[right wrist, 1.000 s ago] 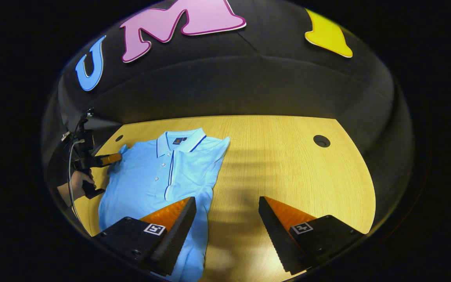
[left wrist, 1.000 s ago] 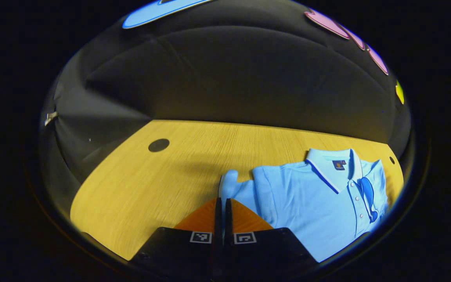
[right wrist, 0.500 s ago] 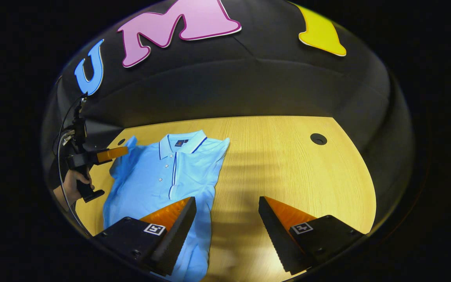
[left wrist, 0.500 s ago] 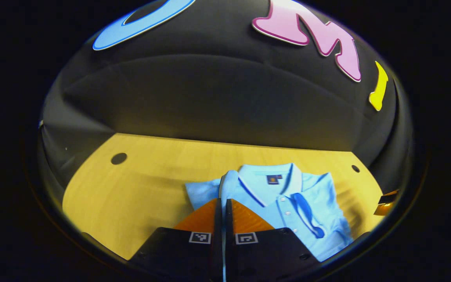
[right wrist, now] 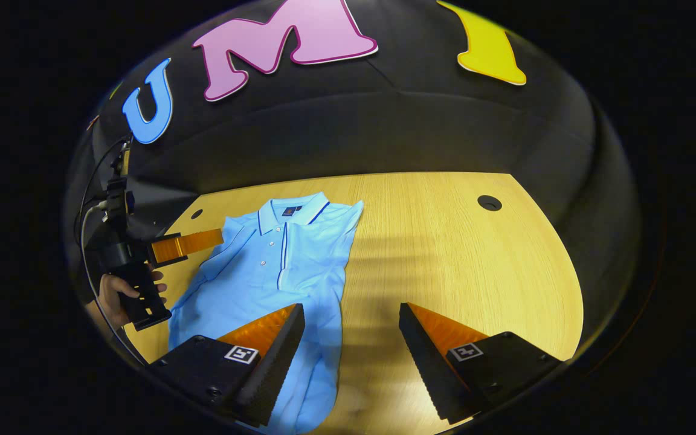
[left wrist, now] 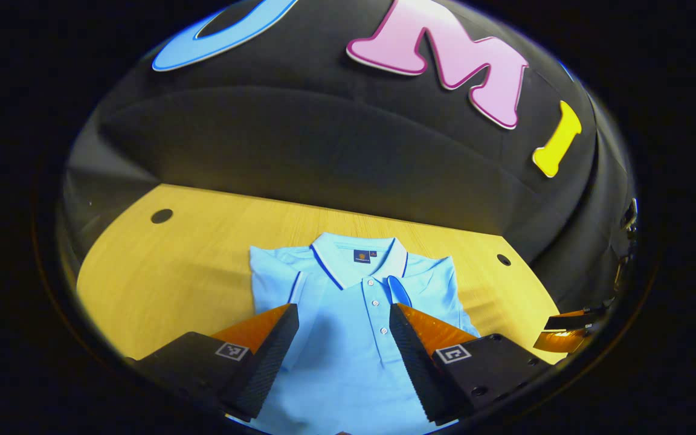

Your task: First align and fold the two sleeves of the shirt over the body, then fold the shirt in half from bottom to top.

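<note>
Now both sleeves folded over shirt point(left wrist: 348, 338).

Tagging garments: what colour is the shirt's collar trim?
Dark blue line along the light blue collar of the shirt; clearest in left gripper view.

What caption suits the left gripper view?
Open left gripper above a light blue polo shirt lying flat on the wooden table.

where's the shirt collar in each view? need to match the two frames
Left gripper view: collar sits centre, just above the gap between the open left gripper.
Right gripper view: collar sits left of centre, at the far end of the shirt, beyond the open right gripper.
Shared landmark: the dark patch inside the collar.
</note>
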Available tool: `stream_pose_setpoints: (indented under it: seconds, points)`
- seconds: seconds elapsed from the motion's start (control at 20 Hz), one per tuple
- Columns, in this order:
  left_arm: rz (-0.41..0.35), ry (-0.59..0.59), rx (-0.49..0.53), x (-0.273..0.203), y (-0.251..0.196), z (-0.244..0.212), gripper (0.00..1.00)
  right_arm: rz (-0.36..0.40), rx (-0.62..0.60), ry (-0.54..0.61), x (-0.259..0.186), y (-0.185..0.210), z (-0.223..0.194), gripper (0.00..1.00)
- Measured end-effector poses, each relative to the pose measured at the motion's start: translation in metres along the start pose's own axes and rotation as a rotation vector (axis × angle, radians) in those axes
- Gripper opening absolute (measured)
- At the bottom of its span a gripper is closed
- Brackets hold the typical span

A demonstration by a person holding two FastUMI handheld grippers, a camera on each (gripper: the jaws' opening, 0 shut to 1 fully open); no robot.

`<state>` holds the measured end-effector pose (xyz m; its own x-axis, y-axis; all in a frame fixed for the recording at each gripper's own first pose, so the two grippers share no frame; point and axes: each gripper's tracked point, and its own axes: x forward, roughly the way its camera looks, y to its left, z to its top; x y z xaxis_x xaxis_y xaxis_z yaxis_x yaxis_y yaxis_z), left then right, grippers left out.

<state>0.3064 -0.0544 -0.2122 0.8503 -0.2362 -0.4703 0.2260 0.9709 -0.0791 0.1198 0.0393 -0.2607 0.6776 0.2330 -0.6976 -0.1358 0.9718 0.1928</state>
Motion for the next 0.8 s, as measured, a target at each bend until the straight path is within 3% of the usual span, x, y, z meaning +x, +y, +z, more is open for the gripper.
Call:
stream_pose_setpoints:
  seconds: [0.4, 0.8]
  points:
    - [0.046, -0.078, 0.038, -0.141, 0.002, -0.03, 0.97, -0.004, 0.02, 0.041, -0.064, 0.042, -0.071, 0.98]
    - [0.084, 0.038, 0.07, -0.252, 0.017, -0.146, 0.97, -0.007, 0.031, 0.11, -0.122, 0.089, -0.167, 0.98]
